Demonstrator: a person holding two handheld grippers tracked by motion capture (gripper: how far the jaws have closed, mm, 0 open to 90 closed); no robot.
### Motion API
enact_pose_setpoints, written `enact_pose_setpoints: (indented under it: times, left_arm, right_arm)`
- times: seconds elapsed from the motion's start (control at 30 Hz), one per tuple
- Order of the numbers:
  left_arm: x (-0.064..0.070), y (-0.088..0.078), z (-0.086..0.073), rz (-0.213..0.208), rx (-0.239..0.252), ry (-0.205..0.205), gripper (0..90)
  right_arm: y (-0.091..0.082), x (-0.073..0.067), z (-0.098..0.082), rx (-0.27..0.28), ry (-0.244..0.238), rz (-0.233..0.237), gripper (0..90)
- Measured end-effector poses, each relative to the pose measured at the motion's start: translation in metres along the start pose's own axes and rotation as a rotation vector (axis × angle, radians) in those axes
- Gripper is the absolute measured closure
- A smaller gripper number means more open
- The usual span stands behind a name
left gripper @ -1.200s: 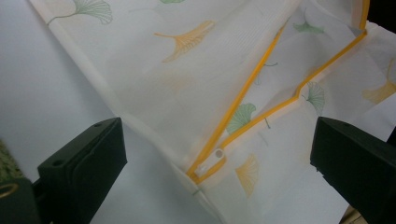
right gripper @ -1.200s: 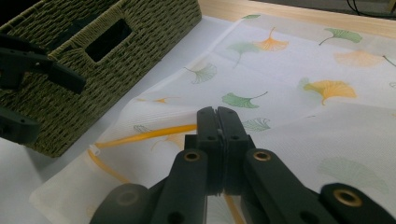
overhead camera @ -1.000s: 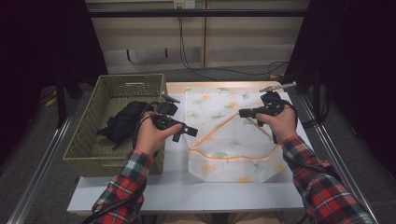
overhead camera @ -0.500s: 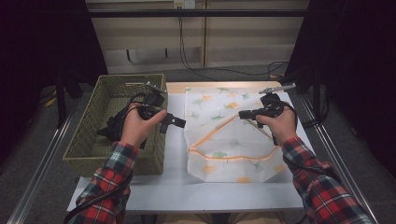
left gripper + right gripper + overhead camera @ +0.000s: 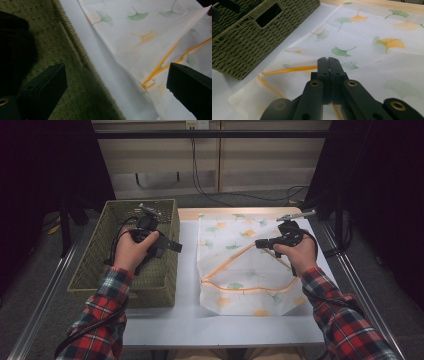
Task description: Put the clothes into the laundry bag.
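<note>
The laundry bag [image 5: 240,270] lies flat on the white worktop [image 5: 200,325], its orange-zipped mouth lifted by the right gripper [image 5: 261,243], whose jaws are pinched tight on the upper edge. If that thin mesh slips free, the mouth drops flat — nothing could then be pushed in. The left gripper [image 5: 172,246], jaws wide and empty, hovers at the rim of the green wicker basket [image 5: 90,270] holding dark clothing [image 5: 15,50]; it could snag the weave. Beyond — pale cabinets, trailing cables, dark surroundings.
</note>
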State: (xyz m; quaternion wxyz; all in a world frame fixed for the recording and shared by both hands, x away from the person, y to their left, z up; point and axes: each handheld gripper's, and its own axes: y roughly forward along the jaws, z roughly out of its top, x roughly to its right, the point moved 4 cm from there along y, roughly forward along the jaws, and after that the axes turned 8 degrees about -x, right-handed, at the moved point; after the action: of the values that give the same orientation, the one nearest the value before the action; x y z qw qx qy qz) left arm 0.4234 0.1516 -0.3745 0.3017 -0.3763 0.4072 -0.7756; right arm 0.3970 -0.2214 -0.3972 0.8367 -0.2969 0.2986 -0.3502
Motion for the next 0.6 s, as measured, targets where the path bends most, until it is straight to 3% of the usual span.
enact_pose_setpoints:
  times: [0.1,0.6]
  left_arm:
    - [-0.01,-0.001,-0.002,0.017,0.007,-0.025,2.7]
    - [-0.046,-0.001,-0.002,0.059,-0.025,-0.048,2.2]
  right_arm:
    - [0.001,0.0,0.0,0.0,-0.001,-0.001,89.9]
    - [0.001,0.001,0.0,-0.007,-0.001,-0.003,89.9]
